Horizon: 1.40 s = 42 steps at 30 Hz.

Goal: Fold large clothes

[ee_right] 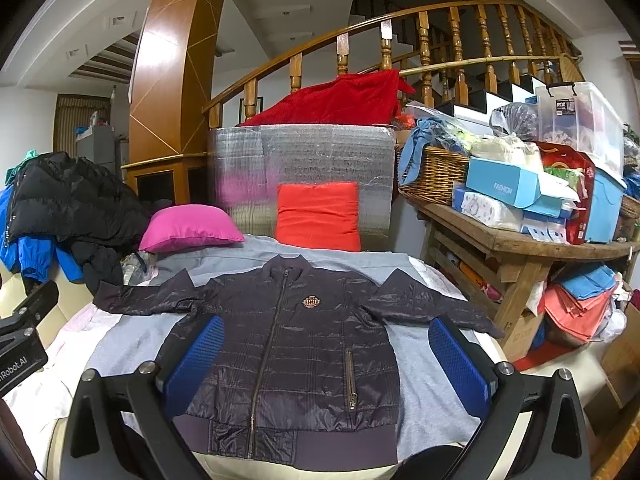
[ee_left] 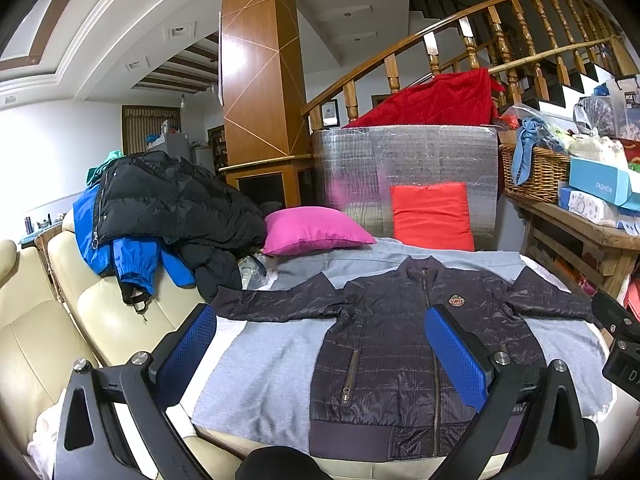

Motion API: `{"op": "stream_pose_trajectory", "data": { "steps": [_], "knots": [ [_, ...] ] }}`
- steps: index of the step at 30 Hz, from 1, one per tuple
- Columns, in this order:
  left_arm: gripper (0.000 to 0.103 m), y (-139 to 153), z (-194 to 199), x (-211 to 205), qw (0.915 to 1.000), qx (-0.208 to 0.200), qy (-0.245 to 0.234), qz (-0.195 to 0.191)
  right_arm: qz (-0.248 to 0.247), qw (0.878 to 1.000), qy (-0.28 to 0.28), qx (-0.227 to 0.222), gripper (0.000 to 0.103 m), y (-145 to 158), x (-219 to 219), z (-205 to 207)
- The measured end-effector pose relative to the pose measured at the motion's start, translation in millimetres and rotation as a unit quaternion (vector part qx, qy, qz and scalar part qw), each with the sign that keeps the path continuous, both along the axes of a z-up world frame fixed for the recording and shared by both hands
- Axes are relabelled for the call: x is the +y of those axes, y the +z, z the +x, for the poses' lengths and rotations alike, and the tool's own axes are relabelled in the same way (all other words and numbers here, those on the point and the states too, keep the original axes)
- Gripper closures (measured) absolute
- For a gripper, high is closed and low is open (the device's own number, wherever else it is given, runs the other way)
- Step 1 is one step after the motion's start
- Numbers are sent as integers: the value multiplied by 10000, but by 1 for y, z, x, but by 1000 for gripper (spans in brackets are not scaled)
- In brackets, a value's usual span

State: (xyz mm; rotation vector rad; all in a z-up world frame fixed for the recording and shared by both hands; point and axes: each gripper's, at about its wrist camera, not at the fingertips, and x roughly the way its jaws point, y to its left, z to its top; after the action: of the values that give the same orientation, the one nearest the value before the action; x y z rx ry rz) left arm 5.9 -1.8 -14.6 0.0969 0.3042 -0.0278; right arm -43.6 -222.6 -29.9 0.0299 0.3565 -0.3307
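A dark navy quilted jacket (ee_left: 392, 344) (ee_right: 296, 356) lies flat and zipped on a grey sheet (ee_left: 264, 364) (ee_right: 132, 340), front up, both sleeves spread out sideways, collar at the far end. My left gripper (ee_left: 322, 354) hovers open above the jacket's near left half, blue pads wide apart, nothing held. My right gripper (ee_right: 328, 360) is open too, above the jacket's near hem, its pads (ee_right: 458, 364) straddling the body. The right gripper's housing (ee_left: 616, 332) shows at the right edge of the left wrist view, and the left one's (ee_right: 24, 332) at the left edge of the right wrist view.
A pile of black and blue coats (ee_left: 168, 208) sits on the cream sofa (ee_left: 92, 320) to the left. A pink cushion (ee_left: 312, 230) and a red cushion (ee_left: 432, 216) lean against a silver panel behind. A cluttered wooden table (ee_right: 516, 240) with a basket (ee_right: 436, 176) stands right.
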Motion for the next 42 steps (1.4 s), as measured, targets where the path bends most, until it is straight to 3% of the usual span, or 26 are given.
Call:
{"op": "stream_pose_trajectory", "data": {
  "steps": [15, 20, 22, 26, 29, 31, 32, 35, 37, 38, 40, 41, 42],
  "knots": [
    [0, -13, 25, -13, 9997, 240, -40, 94, -6, 9997, -4, 257, 0, -12, -8, 27],
    [0, -26, 59, -23, 9972, 684, -308, -54, 176, 9991, 176, 345, 0, -21, -23, 48],
    [0, -40, 87, -28, 9914, 1163, -541, -268, 517, 9969, 512, 305, 0, -25, -35, 58],
    [0, -98, 157, -51, 9652, 2415, -888, -470, 1392, 9839, 1111, 183, 0, -52, -91, 89],
    [0, -145, 205, -71, 9471, 3077, -755, -503, 1902, 9763, 1025, 161, 0, -79, -144, 116],
    [0, -167, 226, -85, 9396, 3310, -689, -536, 2420, 9680, 650, 108, 0, -106, -198, 137],
    [0, -177, 239, -95, 9367, 3416, -588, -501, 2688, 9621, 456, 68, 0, -117, -221, 145],
    [0, -194, 265, -119, 9396, 3365, -517, -350, 3922, 9189, -315, -273, 0, -165, -315, 163],
    [0, -201, 279, -134, 9429, 3294, -449, -211, 4798, 8715, -827, -587, 0, -201, -375, 168],
    [0, -205, 288, -143, 9449, 3238, -451, -175, 5285, 8388, -1022, -812, 0, -223, -410, 171],
    [0, -211, 298, -151, 9496, 3093, -483, -169, 5810, 7959, -1216, -1190, 3, -252, -449, 172],
    [0, -213, 300, -153, 9523, 3005, -499, -185, 6123, 7664, -1321, -1424, 5, -272, -471, 172],
    [0, -217, 302, -154, 9561, 2872, -541, -224, 6269, 7518, -1373, -1516, 10, -283, -482, 174]
  ]
}}
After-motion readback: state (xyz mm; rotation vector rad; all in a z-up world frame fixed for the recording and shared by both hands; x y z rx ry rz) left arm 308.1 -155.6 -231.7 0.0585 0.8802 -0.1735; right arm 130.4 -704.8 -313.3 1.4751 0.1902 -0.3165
